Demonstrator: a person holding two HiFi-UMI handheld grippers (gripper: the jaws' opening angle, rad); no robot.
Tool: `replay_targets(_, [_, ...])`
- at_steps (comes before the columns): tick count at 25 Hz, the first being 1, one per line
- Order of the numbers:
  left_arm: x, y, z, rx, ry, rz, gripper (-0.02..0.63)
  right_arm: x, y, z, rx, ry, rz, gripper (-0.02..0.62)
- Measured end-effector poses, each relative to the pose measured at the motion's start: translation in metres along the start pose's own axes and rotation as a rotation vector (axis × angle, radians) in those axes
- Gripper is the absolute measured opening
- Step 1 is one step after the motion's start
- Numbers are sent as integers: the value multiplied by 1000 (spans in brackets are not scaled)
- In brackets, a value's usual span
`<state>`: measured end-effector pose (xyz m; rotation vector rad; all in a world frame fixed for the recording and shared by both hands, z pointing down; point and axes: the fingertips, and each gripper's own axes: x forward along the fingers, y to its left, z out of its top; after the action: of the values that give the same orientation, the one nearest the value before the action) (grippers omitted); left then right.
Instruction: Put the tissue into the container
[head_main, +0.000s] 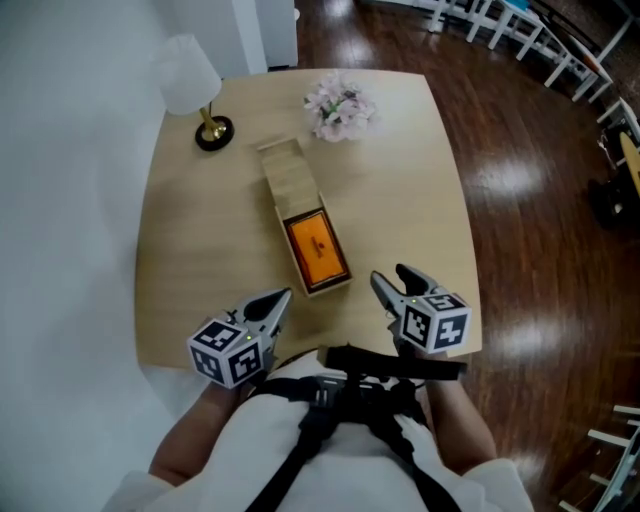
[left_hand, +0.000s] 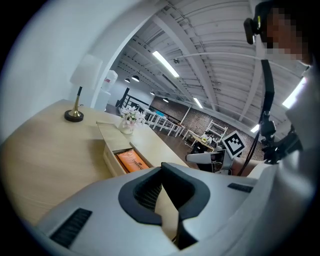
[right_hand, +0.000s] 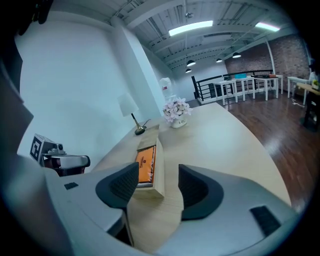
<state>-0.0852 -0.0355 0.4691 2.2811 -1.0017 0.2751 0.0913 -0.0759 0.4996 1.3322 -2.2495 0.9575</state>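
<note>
A long wooden container (head_main: 284, 172) lies in the middle of the table, its sliding lid drawn back from the near half. An orange tissue pack (head_main: 318, 250) lies flat in that open half. It also shows in the left gripper view as tissue pack (left_hand: 129, 161) and in the right gripper view as tissue pack (right_hand: 146, 167). My left gripper (head_main: 282, 298) hovers near the table's front edge, left of the box's near end, its jaws shut with nothing in them. My right gripper (head_main: 389, 274) hovers to the box's right, open and empty, the container's side wall (right_hand: 159, 176) beyond its jaws.
A white-shaded lamp (head_main: 196, 88) on a black and gold base stands at the table's far left corner. A vase of pale flowers (head_main: 340, 108) sits at the far edge. A white wall lies to the left; dark wood floor (head_main: 530, 220) lies to the right.
</note>
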Motion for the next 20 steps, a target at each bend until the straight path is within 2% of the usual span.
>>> replay_targets(5, [17,-27,-4,57,23,-14,0,-17,-14,0,57,-13,16,196])
replay_targets(8, [29,-40,-5,88,35,-23,0,-21,-20,1,90,-49,60,167])
replay_targets(13, [41,-51,-5,101,39,-16,0,-21,-23,1,128,-82,135,156])
replay_targets(20, [49,-51,-6,93,37,16,0,-16,-10,0,35,-47,219,156])
